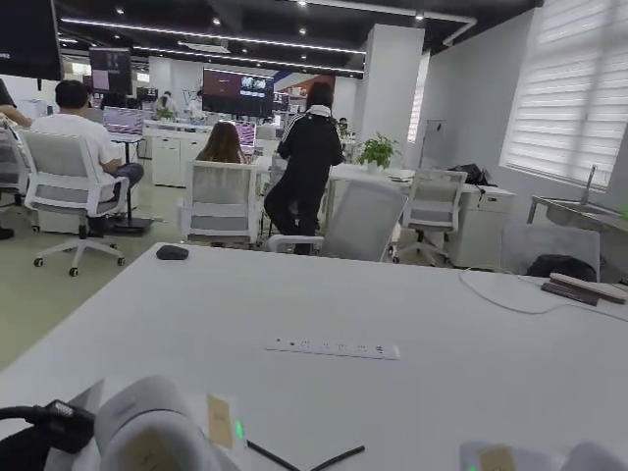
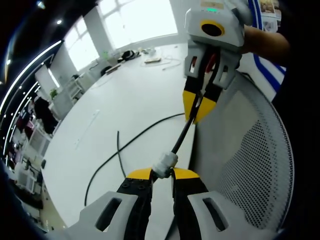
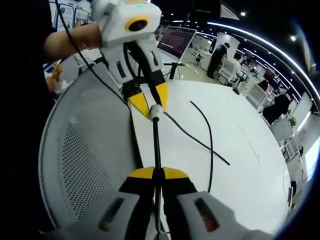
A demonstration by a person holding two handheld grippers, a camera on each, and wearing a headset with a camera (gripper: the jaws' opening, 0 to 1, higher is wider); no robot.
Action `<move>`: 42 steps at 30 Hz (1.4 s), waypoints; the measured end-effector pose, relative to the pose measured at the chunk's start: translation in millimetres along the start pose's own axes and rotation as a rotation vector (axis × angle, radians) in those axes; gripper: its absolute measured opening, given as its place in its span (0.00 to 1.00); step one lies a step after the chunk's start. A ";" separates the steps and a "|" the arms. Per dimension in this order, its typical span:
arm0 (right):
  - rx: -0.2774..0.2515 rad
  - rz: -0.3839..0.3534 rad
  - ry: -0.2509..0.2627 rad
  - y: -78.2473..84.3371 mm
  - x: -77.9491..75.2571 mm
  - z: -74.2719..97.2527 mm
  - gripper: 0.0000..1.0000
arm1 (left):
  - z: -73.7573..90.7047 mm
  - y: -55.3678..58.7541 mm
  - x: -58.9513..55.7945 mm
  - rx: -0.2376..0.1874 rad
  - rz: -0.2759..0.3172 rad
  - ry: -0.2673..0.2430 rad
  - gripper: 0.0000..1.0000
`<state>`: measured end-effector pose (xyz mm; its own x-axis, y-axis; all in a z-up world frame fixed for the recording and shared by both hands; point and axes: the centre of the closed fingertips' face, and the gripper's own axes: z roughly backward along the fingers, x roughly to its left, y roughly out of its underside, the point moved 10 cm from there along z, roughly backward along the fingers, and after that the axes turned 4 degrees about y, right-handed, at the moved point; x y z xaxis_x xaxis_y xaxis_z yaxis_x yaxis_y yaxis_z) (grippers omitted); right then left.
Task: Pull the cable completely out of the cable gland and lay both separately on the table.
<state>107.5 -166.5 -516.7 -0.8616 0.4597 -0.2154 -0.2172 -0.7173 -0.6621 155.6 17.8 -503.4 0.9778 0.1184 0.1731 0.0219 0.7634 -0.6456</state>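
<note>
No legible text anywhere. Tan sticker [image 1: 220,420], 7 o'clock in head view: print too blurred. Wall screen [image 1: 238,91], 11 o'clock in same view: bright content, too small to read. Posters [image 2: 267,7], 1 o'clock in left gripper view: blue stripes, lettering unreadable. Monitor [image 3: 176,36], 12 o'clock in right gripper view: content too small.

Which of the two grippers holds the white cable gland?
The left gripper: its jaws pinch the white cable gland, while the right gripper is shut on the black cable.
</note>
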 end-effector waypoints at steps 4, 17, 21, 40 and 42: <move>0.033 -0.025 0.009 12.7 -3.4 1.0 0.03 | -4.3 1.5 -0.1 0.002 0.018 -0.002 0.15; 0.122 -0.057 0.031 43.4 -11.1 -3.5 0.03 | 0.1 8.0 2.2 0.017 0.031 -0.008 0.15; 0.151 -0.063 0.037 49.1 -14.9 -5.0 0.04 | 0.6 10.2 1.7 0.024 0.037 -0.009 0.15; 0.231 -0.136 0.060 65.2 -20.3 -6.4 0.12 | 3.4 14.1 1.2 0.025 0.051 -0.028 0.15; 0.224 -0.126 0.050 58.6 -17.0 -6.9 0.18 | 3.2 13.9 1.1 0.024 0.052 -0.032 0.15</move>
<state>112.6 -212.7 -556.8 -0.7987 0.5742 -0.1798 -0.4228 -0.7482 -0.5113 156.3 30.6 -509.9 0.9703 0.1779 0.1638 -0.0338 0.7706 -0.6365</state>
